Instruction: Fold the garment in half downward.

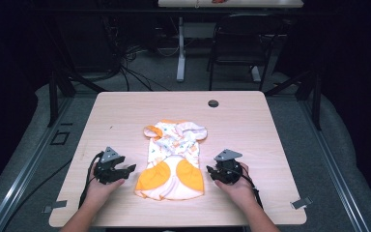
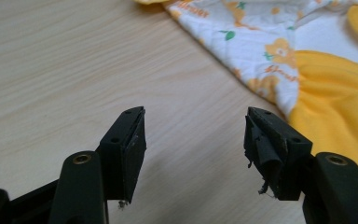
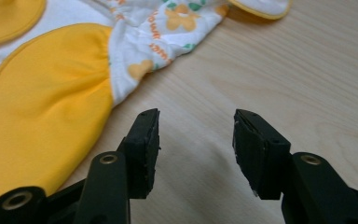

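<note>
Baby garment (image 1: 174, 159) flat at table (image 1: 270, 125) centre, unfolded, between 2 grippers. Left gripper (image 2: 193, 140): jaws spread, empty, garment edge just beside its right jaw. Right gripper (image 3: 196, 140): jaws spread, empty, garment beside its left jaw. Judged: nothing grasped yet; all handling remains.

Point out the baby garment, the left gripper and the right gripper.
baby garment (image 1: 174, 162): high view, on its printed white middle.
left gripper (image 2: 193, 140): left gripper view, midway between its open fingertips.
right gripper (image 3: 196, 140): right gripper view, midway between its open fingertips.
</note>
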`<state>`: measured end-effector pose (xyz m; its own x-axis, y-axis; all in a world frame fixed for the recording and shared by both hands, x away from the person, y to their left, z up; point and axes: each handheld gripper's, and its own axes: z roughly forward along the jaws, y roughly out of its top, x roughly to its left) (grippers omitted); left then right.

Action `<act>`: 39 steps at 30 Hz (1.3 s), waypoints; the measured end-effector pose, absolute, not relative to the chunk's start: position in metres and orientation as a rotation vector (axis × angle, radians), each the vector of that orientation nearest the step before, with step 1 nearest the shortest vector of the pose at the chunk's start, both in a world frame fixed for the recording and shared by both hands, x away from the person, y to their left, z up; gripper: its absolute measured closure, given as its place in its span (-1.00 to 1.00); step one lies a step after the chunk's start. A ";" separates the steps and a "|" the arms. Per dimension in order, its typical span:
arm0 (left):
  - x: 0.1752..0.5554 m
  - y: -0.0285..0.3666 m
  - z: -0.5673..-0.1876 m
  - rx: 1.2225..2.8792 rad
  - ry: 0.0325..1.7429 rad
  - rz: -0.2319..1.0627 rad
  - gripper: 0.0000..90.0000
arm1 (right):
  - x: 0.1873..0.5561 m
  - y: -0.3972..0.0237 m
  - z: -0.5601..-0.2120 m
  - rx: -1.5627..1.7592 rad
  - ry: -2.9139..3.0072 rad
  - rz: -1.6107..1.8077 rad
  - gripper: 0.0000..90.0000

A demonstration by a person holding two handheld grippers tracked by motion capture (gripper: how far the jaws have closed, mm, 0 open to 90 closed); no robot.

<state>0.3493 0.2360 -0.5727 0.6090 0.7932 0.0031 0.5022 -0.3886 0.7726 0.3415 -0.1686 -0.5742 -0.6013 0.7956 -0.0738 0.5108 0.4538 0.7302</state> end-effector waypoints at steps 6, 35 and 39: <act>0.346 0.213 -0.571 2.085 0.945 0.445 -0.01 | 0.337 -0.154 -0.570 1.033 2.345 1.005 0.22; 0.334 0.178 -0.580 2.192 0.825 0.351 0.92 | 0.330 -0.120 -0.574 0.896 2.519 1.006 0.92; 0.329 0.177 -0.579 2.202 0.816 0.336 0.92 | 0.326 -0.121 -0.573 0.882 2.536 0.995 0.90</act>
